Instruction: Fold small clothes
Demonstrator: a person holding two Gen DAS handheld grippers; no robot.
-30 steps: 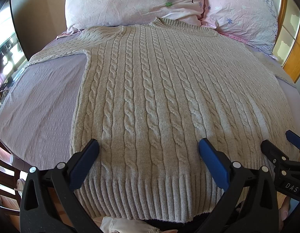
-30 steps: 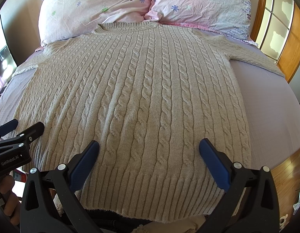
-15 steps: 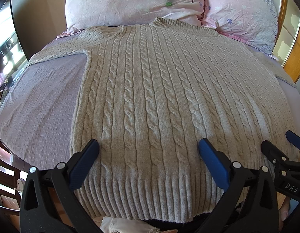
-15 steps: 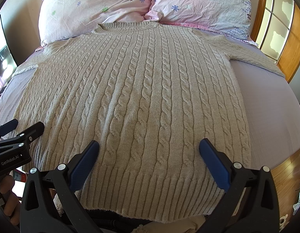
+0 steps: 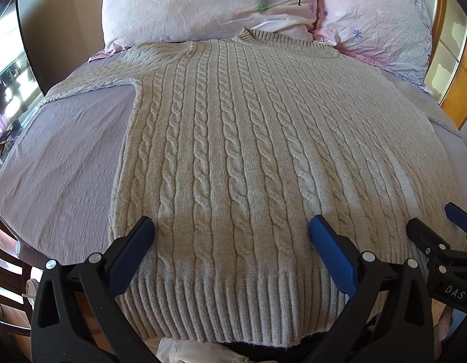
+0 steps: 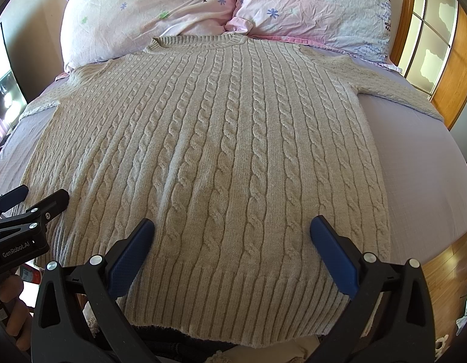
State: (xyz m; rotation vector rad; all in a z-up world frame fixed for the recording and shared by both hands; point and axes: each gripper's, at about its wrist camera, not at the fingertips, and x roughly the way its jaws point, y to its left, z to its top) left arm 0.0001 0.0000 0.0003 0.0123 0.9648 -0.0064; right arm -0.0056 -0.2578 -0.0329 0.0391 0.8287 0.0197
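Note:
A beige cable-knit sweater [image 5: 248, 151] lies flat and face up on the bed, collar toward the pillows, ribbed hem nearest me; it also fills the right wrist view [image 6: 221, 151]. Both sleeves lie spread out to the sides. My left gripper [image 5: 230, 254] is open and empty, hovering over the hem's left half. My right gripper [image 6: 232, 254] is open and empty over the hem's right half. The right gripper shows at the right edge of the left wrist view [image 5: 439, 230], and the left gripper shows at the left edge of the right wrist view [image 6: 34, 199].
Two pink floral pillows [image 5: 209, 6] [image 6: 312, 9] lean at the head of the bed. The lilac bedsheet [image 5: 61, 163] shows on both sides of the sweater. A wooden headboard frame [image 6: 451, 69] stands at the right. Dark and pale clothes [image 5: 203, 352] lie under the hem.

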